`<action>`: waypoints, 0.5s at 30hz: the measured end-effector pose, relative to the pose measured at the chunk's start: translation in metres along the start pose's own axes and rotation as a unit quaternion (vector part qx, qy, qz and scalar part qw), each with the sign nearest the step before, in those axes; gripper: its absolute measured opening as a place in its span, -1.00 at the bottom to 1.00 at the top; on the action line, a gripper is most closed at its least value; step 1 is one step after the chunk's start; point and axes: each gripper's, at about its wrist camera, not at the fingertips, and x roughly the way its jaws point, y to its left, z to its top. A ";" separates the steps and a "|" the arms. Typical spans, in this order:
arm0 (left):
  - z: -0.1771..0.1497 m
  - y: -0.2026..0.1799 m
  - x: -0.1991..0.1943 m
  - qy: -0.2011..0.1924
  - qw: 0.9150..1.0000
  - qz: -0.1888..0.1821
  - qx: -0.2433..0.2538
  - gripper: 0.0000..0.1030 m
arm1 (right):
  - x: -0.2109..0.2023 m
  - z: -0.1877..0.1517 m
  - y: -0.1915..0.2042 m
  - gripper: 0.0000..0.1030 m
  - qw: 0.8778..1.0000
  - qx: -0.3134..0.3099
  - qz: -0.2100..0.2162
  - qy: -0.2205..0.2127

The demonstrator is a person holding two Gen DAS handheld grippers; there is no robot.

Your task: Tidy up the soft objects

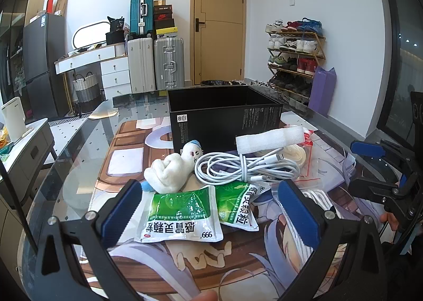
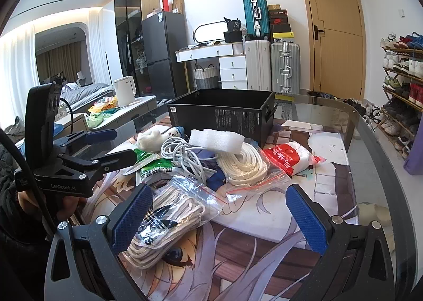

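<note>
A pile of soft things lies on the printed mat before an open black box [image 1: 224, 118], also in the right wrist view [image 2: 222, 113]. In it are a white plush toy [image 1: 171, 171], a coiled white cable [image 1: 246, 166], a white foam roll [image 1: 269, 139], two green sachets [image 1: 182, 213], a white rope coil [image 2: 243, 166], a red-and-white packet [image 2: 290, 158] and a clear bag of laces [image 2: 169, 221]. My left gripper [image 1: 211, 211] is open just above the green sachets. My right gripper [image 2: 219, 219] is open, its left finger beside the lace bag.
The glass table's edge [image 2: 370, 126] curves on the right. A low side cabinet [image 1: 29, 147] with a white kettle [image 1: 13, 118] stands at the left. Suitcases, a drawer unit, a door and a shoe rack [image 1: 296, 55] stand behind.
</note>
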 end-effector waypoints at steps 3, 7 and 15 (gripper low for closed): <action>0.000 0.000 0.001 0.002 1.000 -0.002 0.003 1.00 | 0.002 0.000 0.001 0.99 1.000 0.001 -0.004 0.003; 0.000 0.000 0.001 0.004 1.000 -0.002 0.006 1.00 | 0.004 0.001 0.005 0.99 1.000 0.001 -0.013 0.007; -0.001 0.001 0.001 0.006 1.000 -0.002 0.002 1.00 | 0.008 0.000 0.019 0.99 0.999 -0.005 -0.013 0.035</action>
